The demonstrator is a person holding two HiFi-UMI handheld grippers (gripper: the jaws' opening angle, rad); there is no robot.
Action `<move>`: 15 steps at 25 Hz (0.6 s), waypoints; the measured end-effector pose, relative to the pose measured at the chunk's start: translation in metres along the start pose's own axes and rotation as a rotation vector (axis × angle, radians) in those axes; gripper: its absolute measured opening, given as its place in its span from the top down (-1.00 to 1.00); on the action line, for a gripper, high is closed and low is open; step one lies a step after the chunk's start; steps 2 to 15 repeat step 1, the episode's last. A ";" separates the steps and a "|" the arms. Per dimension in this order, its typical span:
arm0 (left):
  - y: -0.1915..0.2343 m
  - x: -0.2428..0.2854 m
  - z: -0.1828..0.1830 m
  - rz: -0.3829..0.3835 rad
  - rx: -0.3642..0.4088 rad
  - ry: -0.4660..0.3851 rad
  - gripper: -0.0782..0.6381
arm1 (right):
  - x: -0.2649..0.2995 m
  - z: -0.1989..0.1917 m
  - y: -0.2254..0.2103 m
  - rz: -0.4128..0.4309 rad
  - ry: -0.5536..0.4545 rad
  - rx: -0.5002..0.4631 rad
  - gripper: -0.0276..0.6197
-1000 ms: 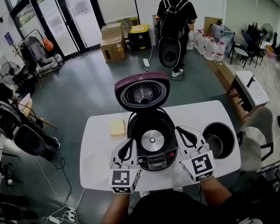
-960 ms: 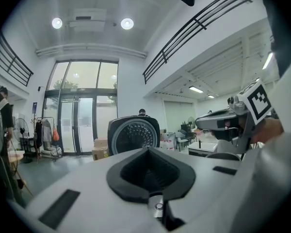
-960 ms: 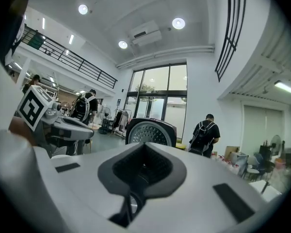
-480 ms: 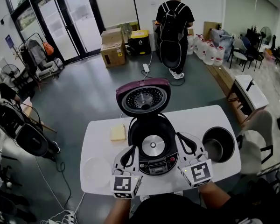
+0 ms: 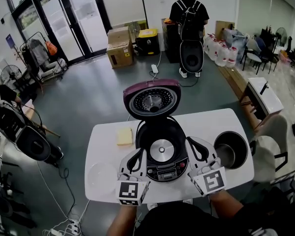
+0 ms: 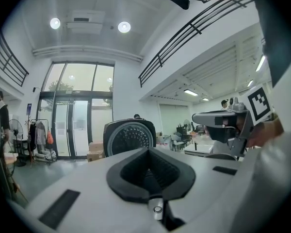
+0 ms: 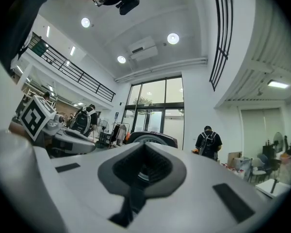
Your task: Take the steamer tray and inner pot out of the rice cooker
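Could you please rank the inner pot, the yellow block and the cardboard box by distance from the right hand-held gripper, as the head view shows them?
From the right hand-held gripper:
1. Inner pot, on the table, just to its right.
2. Yellow block, on the table's left side.
3. Cardboard box, on the floor, far beyond the table.

**Both grippers shut and empty, held side by side**

In the head view the left gripper [image 5: 138, 153] sits lower centre-left and the right gripper [image 5: 193, 143] lower centre-right. They are well apart, and both point away from the person, toward the top of the frame. The left marker cube [image 5: 129, 191] and the right marker cube [image 5: 214, 180] lie at the near ends, closest to the body. The left forearm [image 5: 119, 223] and right forearm [image 5: 232, 200] come in from the bottom edge. In each gripper view the jaws are pressed together with nothing between them.
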State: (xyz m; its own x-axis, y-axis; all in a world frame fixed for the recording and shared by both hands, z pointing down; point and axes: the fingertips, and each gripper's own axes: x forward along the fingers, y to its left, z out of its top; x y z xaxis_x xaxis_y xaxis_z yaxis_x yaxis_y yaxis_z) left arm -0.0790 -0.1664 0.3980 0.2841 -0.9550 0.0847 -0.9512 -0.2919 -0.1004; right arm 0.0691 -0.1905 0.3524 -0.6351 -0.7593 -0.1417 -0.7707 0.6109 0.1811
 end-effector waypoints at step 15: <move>0.001 0.000 -0.001 0.002 -0.004 0.002 0.79 | 0.000 0.000 0.001 0.003 -0.005 0.000 0.92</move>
